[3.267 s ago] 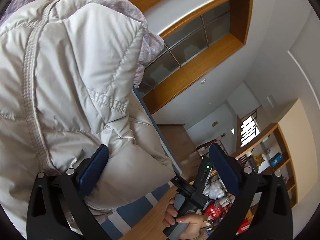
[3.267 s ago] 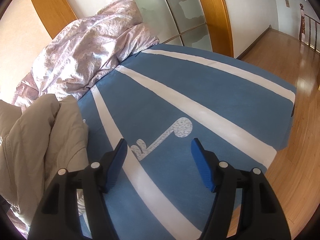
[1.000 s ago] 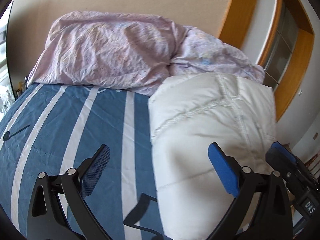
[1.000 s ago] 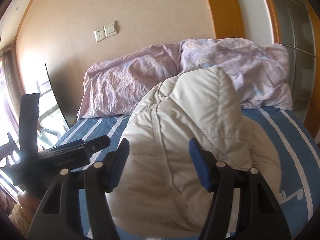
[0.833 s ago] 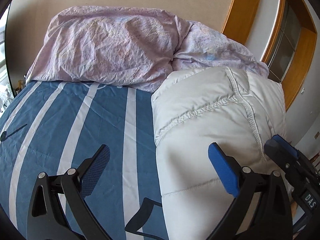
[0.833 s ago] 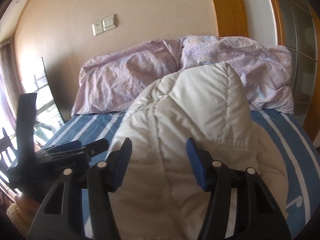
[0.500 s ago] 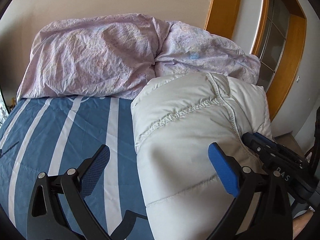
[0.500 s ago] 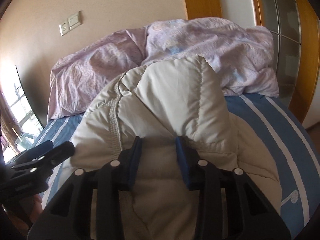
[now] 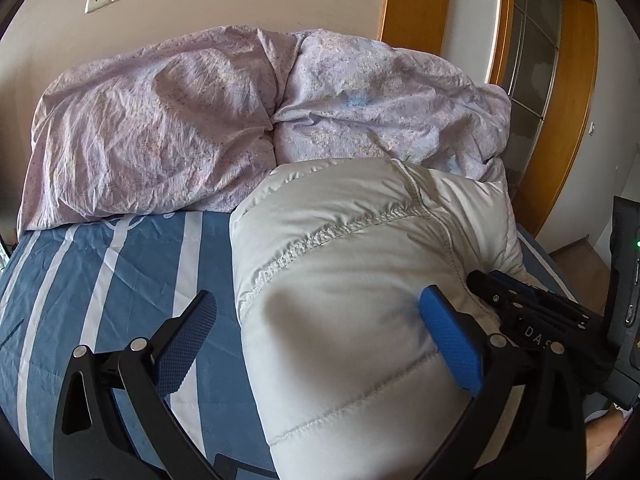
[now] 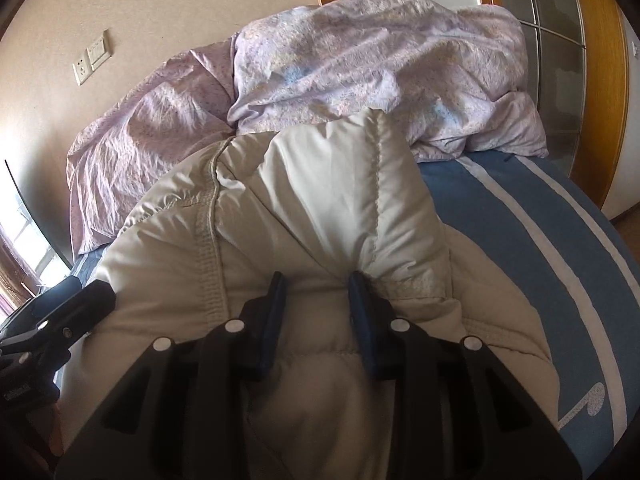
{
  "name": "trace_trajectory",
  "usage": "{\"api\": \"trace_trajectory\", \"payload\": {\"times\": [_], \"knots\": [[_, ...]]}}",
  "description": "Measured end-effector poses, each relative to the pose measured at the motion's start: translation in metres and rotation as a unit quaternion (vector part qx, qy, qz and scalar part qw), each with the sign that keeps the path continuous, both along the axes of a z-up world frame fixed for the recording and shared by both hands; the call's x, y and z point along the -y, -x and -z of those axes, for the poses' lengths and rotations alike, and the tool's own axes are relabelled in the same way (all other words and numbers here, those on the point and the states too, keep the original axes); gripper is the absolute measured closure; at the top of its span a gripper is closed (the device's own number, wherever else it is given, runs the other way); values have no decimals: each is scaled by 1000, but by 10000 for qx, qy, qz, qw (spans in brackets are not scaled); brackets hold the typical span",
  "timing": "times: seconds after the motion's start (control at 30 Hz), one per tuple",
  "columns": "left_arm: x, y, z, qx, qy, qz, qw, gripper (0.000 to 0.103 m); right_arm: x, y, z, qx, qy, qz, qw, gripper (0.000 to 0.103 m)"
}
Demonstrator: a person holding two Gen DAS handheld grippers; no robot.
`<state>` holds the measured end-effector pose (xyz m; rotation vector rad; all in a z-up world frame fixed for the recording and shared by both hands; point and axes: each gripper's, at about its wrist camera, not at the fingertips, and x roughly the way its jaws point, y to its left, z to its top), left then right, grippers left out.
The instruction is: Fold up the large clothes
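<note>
A pale beige down jacket (image 9: 360,312) lies bunched on the bed, on the blue striped sheet (image 9: 120,280), with its far end up against the lilac duvet (image 9: 200,120) heaped at the wall. Its long axis runs from the foot side, where the person stands, towards that duvet, so both tools face along the length of the garment.

The right hand-held gripper (image 10: 316,316) has just been closing and now pinches a thick puffed fold of the jacket (image 10: 320,220) at its near end, the padding bulging up between the blue pads. The left hand-held gripper (image 9: 320,340) stands spread wide: its right pad lies against the jacket's quilted top, while its left pad hangs over bare sheet, so the jacket's left edge sits between the jaws with nothing squeezed.

The right tool shows at the right edge of the left wrist view (image 9: 532,316), just beside the left one, so the two are close together at the same near end. The right hand already has cloth; the left, I'd judge, needs only to close or shift slightly rightward onto the edge in front of it before the jacket can be lifted and turned over towards the duvet
</note>
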<state>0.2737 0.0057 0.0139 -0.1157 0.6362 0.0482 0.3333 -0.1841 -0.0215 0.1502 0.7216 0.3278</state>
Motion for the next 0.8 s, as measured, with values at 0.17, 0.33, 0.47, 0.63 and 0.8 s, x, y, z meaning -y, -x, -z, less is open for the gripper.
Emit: {"api": "trace_trajectory", "payload": {"times": [0.17,0.33,0.47,0.63,0.8], "knots": [[5,-17,7,-209,216,105,9995,1,9,-11,7,-107,-122,-7,9999,73],[16,-31,15,-345,126,134,9992,1,12,-21,12,-134,-103,-31,9999,73],[26,-39,22,-369,-72,125,9992,1,15,-28,15,-155,-88,-42,9998,73],[32,-44,32,-340,-238,106,9991,1,16,-32,20,-165,-42,-27,9999,73],[35,-43,43,-263,-362,53,9990,1,12,-29,25,-90,106,36,9999,73]]}}
